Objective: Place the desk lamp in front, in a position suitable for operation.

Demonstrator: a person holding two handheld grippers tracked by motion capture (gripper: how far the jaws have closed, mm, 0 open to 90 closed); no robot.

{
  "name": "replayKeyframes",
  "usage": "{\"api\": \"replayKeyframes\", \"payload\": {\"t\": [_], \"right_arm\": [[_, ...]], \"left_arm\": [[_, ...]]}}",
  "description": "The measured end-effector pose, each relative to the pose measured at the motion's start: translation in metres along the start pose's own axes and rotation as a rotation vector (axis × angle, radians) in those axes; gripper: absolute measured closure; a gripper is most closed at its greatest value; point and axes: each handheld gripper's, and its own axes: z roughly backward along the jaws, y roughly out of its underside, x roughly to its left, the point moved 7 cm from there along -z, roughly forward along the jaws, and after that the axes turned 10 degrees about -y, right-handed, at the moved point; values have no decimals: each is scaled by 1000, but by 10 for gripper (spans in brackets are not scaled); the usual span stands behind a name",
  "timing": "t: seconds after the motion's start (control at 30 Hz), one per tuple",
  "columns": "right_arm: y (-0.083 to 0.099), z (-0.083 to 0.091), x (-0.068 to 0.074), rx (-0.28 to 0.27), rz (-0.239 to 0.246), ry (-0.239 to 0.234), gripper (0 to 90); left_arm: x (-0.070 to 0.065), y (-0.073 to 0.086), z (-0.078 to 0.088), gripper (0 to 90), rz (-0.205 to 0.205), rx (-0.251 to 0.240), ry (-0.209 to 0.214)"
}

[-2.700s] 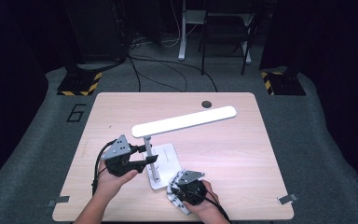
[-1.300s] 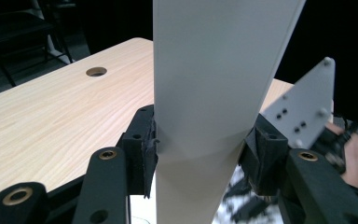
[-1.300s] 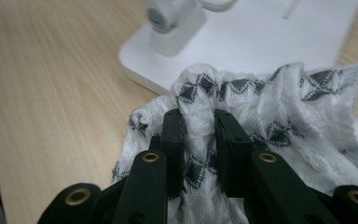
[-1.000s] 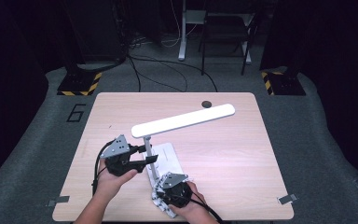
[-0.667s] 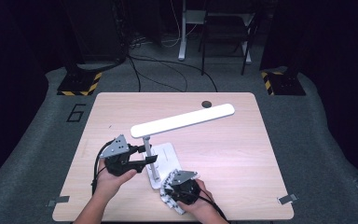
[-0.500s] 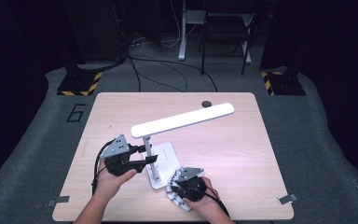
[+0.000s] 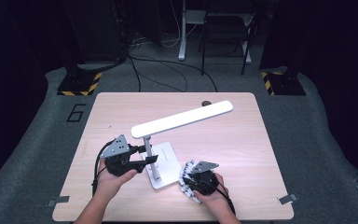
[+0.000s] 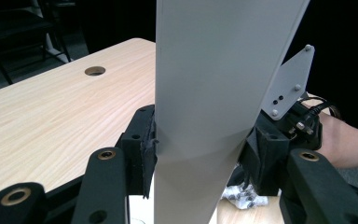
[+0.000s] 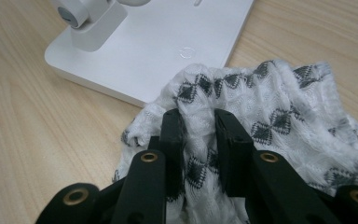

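One table (image 7: 121, 112), bearing everything.

One white desk lamp (image 7: 182, 119): its upright sits clamped between the left gripper (image 8: 196, 163)'s jaws, likely steadying it for wiping.

One patterned cloth (image 9: 270, 116): bunched between the right gripper (image 9: 200, 123)'s nearly closed jaws and spilling ahead of them onto the lamp base (image 9: 168, 42)'s near edge, apparently to wipe it.

Lamp post (image 8: 214, 93) cut off at top, hiding the left gripper's (image 8: 198, 154) finger pads.
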Motion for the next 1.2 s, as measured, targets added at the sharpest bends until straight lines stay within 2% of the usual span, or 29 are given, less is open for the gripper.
{"api": "replayKeyframes", "payload": {"t": [0.07, 0.13, 0.17, 0.23, 0.3, 0.33, 0.37, 0.4, 0.47, 0.5, 0.57, 0.6, 0.63, 0.67, 0.7, 0.8, 0.87, 0.9, 0.93, 1.07, 1.2], "right_arm": [[0, 0, 0, -1, -6, -3, 741], [0, 1, -3, -3, -13, 12, 739], [0, 2, -5, -7, -1, 19, 738], [0, 3, -6, -8, -16, 30, 737], [-1, 3, -8, -27, -21, 37, 737], [0, 5, -8, -15, -16, 35, 737], [-1, 5, -7, -24, -18, 34, 737], [-3, 6, -8, -36, -8, 34, 737], [-7, 10, -5, -72, -10, 33, 737], [-10, 13, -4, -98, 2, 26, 736], [-17, 16, 1, -150, -8, 5, 736], [-19, 16, 3, -159, 7, -7, 736], [-20, 15, 7, -162, -1, -17, 736], [-20, 15, 7, -162, -1, -17, 736], [-21, 11, 13, -147, 32, -36, 734], [-19, 4, 19, -123, 38, -48, 732], [-17, -7, 29, -83, 88, -60, 726], [-17, -7, 29, -83, 88, -60, 726], [-18, -9, 31, -76, 108, -66, 724], [-17, -14, 36, -73, 101, -78, 716], [-17, -14, 33, -76, 90, -90, 723]], "left_arm": [[0, 0, 0, 514, -2, 0, 3], [0, 0, 0, 513, 2, -4, 2], [0, 0, 0, 513, 3, -4, 1], [-1, 0, 0, 512, 6, 1, 2], [-3, 0, -1, 512, 9, -1, -3], [-3, -1, -1, 511, 10, 2, 0], [-4, -1, -1, 510, 4, 9, 3], [-6, -1, -1, 510, 22, 8, 8], [-8, -1, -2, 508, 10, 12, 17], [-8, -1, -2, 508, 9, 11, 18], [-11, -2, -3, 507, 14, 11, 23], [-13, -2, -3, 507, 16, 14, 27], [-13, -2, -3, 506, 10, 18, 30], [-13, -2, -3, 506, 10, 18, 30], [-15, -2, -3, 505, 6, 18, 32], [-17, -2, -2, 503, 14, 23, 40], [-19, -2, -2, 500, 14, 23, 42], [-19, -2, -2, 499, 14, 23, 42], [-18, -2, -1, 499, 11, 22, 44], [-18, -3, 0, 493, 20, 31, 60], [-19, -4, 1, 474, 5, 35, 63]]}}
